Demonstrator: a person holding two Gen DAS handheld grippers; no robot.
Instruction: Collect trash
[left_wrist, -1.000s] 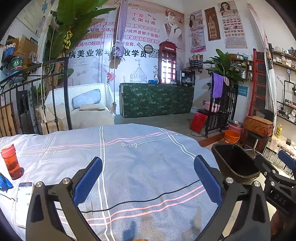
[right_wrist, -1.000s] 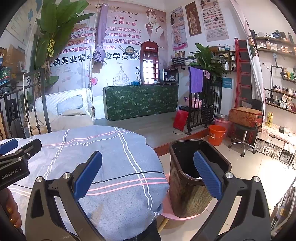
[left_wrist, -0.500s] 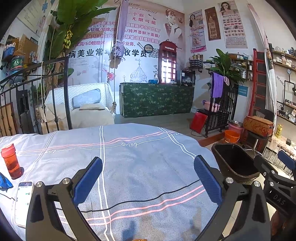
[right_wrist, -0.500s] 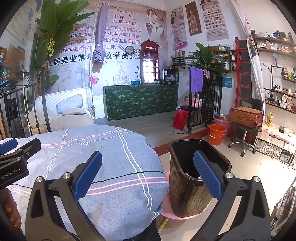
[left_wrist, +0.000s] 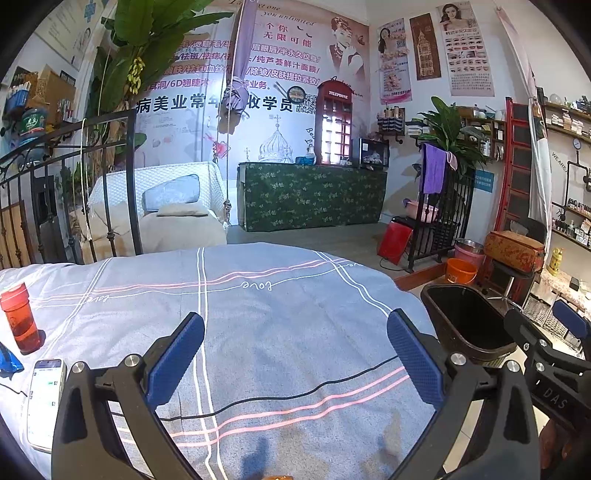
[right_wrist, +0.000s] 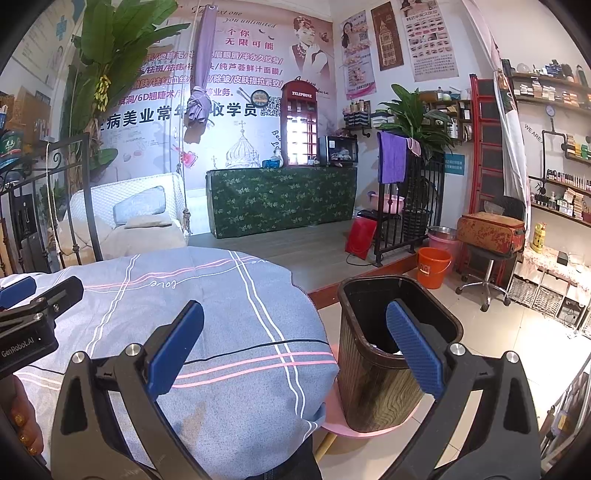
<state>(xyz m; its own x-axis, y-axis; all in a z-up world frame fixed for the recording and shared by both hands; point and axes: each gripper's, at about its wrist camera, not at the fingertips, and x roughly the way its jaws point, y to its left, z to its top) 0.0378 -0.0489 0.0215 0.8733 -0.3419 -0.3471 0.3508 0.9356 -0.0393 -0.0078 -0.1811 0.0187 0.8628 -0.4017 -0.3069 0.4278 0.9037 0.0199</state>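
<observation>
A dark brown trash bin (right_wrist: 384, 354) stands on a pink stool beside the table's right edge; it also shows in the left wrist view (left_wrist: 465, 325). My left gripper (left_wrist: 295, 358) is open and empty above the blue-grey tablecloth (left_wrist: 280, 317). My right gripper (right_wrist: 295, 347) is open and empty, held over the table's right edge, its right finger in front of the bin's mouth. A blue crumpled wrapper (left_wrist: 8, 360) lies at the far left edge of the table.
An orange-red bottle (left_wrist: 18, 317) and a white phone (left_wrist: 44, 402) with a thin black cable lie at the table's left. An orange bucket (right_wrist: 432, 266), a stool with a case and shelves stand to the right. An iron railing stands on the left.
</observation>
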